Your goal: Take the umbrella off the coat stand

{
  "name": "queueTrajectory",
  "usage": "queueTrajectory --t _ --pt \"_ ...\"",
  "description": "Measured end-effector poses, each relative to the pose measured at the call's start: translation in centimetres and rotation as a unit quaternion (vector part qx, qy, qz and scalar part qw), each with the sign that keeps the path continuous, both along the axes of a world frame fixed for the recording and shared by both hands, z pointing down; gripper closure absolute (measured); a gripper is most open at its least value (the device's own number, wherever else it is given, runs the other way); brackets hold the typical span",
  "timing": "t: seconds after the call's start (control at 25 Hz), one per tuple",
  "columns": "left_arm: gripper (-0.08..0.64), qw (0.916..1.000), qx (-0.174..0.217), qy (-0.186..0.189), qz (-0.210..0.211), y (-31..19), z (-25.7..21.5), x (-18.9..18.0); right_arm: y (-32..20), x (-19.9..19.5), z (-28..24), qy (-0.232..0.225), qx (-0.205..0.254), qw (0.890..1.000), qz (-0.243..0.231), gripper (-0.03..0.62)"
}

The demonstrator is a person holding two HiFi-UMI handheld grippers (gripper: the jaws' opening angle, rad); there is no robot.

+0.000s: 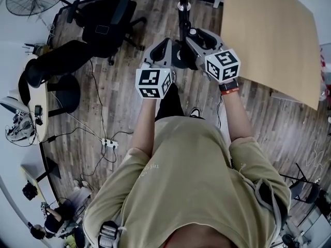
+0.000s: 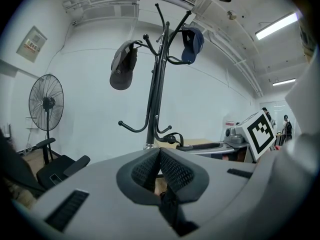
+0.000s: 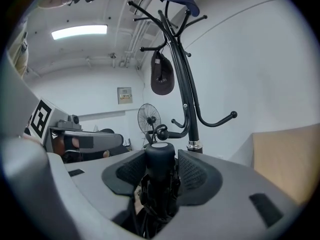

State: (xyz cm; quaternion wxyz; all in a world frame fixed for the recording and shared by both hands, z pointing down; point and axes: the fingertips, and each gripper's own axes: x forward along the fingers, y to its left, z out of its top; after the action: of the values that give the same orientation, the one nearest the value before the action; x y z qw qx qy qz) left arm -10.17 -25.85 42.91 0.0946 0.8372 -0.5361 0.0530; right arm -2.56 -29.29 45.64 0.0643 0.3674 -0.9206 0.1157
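Pinching the umbrella (image 3: 159, 156) upright, the right gripper (image 3: 161, 167) should draw it straight away from the stand (image 3: 190, 99) — it seems clear of the hooks; the left gripper (image 2: 159, 156) has its jaws pressed together.

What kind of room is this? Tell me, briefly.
Probably an office or lab workroom: black office chairs, a pedestal fan, and a power strip lying on the wood floor.

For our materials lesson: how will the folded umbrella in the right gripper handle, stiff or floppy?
Probably stiff along its core: the umbrella looks straight between the right gripper's pads. Its loose fabric folds likely squash, so it may slip.
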Motion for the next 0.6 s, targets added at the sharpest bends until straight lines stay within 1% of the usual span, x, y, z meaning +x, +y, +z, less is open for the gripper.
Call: queueTrajectory --t 0.2,0.28,0.44,0.6 --pt "0.537 1.0000 0.009 0.003 -0.002 0.8 -0.9 -0.1 1.1 0.8 -0.9 0.003 0.005 1.000 0.030 0.382" --pt "0.537 0.9999 0.011 0.005 -0.005 1.4 -1.1 -0.2 1.6 1.4 -1.1 0.001 0.001 0.999 0.049 0.399" --pt "0.537 0.9996 0.010 0.025 -0.013 2.2 -1.6 -0.2 2.3 2.6 -1.0 -0.004 -0.006 0.997 0.077 0.399" --pt "0.537 0.9994 0.017 0.025 -0.015 3.3 -2.2 0.4 3.9 4.1 -1.3 -0.003 -0.003 0.995 0.102 0.399"
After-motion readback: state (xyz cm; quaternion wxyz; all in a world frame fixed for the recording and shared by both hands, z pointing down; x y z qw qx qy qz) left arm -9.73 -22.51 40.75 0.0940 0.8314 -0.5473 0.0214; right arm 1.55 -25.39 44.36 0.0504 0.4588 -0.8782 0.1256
